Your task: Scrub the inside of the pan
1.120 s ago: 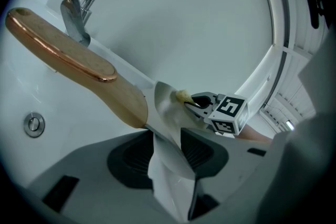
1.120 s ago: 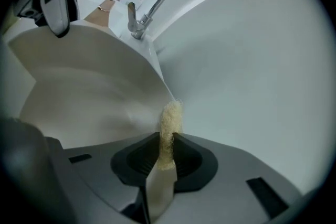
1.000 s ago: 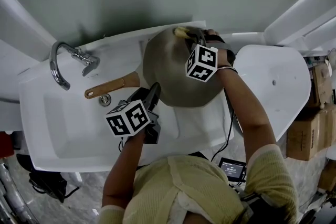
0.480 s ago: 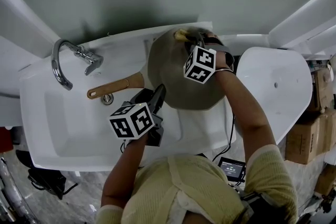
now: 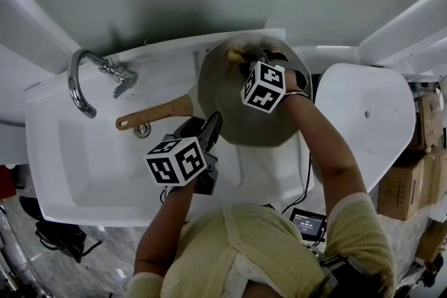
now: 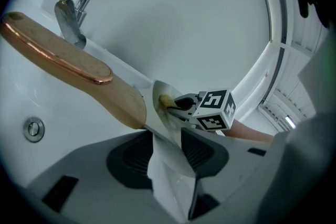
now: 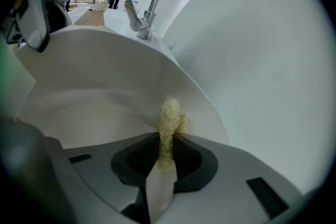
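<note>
Item: pan (image 5: 237, 108), metal with wooden handle (image 5: 150, 114), tilted on edge at the far right corner of the sink (image 5: 84, 171). Your left claw (image 6: 168, 165) is clamped on its thin rim just beside the handle root, and your right claw (image 7: 165, 165) is pinched shut on a fibrous scrubber (image 7: 169, 118) at the inner wall near the far rim. Handling, by judgement: stiff, fairly heavy, probably slick, so hold it at the rim by the handle; scrubber soft, flattens under pressure.
</note>
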Motion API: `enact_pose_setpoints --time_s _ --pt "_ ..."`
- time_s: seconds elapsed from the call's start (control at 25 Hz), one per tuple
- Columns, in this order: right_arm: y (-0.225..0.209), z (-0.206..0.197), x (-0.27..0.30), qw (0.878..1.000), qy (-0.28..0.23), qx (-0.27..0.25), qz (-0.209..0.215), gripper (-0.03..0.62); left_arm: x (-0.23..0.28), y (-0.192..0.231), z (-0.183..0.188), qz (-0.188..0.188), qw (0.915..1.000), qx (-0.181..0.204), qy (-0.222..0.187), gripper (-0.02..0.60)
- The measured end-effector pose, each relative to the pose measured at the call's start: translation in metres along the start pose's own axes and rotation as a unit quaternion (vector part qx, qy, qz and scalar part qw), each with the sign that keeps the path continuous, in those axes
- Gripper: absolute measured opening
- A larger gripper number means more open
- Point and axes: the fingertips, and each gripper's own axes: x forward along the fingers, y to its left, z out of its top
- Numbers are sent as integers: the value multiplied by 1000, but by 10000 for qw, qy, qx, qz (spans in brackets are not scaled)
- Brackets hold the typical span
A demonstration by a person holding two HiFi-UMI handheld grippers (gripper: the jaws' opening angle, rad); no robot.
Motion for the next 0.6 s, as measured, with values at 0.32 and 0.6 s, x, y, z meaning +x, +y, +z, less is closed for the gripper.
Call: enact_pose_setpoints --time_s 0.32,0.6 --pt "19 3 0 9984 -70 136 546 81 -1 -1 0 -1 10000 24 6 207" --pt "37 11 -7 9955 -140 -58 932 81 0 0 0 5 10000 60 9 209"
